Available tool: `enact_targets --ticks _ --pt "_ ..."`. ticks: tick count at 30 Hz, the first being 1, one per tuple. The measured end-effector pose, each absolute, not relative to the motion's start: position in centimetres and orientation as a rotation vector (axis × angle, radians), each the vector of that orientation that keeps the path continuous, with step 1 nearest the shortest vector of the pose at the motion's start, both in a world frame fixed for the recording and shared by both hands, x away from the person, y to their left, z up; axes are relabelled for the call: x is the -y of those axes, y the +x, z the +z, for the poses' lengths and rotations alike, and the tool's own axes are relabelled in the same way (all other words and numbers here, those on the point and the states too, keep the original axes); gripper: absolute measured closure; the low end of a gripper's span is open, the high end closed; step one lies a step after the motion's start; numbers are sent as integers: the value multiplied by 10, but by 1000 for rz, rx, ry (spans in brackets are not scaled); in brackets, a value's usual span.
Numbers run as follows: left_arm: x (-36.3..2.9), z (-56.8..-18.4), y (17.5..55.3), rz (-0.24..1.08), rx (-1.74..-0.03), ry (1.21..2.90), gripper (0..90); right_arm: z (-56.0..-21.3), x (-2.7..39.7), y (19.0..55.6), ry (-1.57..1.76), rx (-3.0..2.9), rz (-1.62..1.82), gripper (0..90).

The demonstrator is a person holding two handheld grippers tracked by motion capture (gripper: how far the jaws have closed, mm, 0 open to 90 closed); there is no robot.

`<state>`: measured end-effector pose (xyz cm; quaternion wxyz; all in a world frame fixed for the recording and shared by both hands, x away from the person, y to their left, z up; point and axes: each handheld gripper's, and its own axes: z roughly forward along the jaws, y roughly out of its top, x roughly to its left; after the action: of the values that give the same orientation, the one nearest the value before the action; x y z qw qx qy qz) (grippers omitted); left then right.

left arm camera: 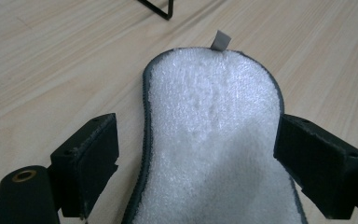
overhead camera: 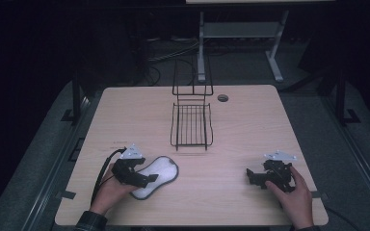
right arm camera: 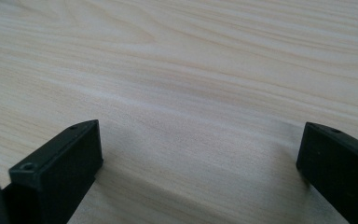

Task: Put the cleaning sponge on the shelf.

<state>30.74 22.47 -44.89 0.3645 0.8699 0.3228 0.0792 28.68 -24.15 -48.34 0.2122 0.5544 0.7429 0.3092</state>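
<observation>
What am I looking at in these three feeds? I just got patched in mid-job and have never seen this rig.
There is no robot arm here. A person sits at a wooden table and holds a hand tool with a two-jaw claw in each hand.

The wide picture comes from a fixed camera above the table. The left claw is at lower left, the right claw at lower right. The other two pictures come from cameras riding on each claw, looking out between its black jaws.

On the table lie a white fluffy pad with a dark edge and, farther back, a black wire rack.

Nothing is held. The left claw's jaws stand open on either side of the pad; the right claw is open over bare wood.
</observation>
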Motion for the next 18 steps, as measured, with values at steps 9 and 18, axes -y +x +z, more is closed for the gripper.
enact_targets --ticks 9,18 --pt "-220 -455 309 183 -839 2258 130 -483 242 287 1540 -2063 858 0" --pt "-217 -459 310 191 -832 2291 127 -483 242 287 1540 -2063 858 0"
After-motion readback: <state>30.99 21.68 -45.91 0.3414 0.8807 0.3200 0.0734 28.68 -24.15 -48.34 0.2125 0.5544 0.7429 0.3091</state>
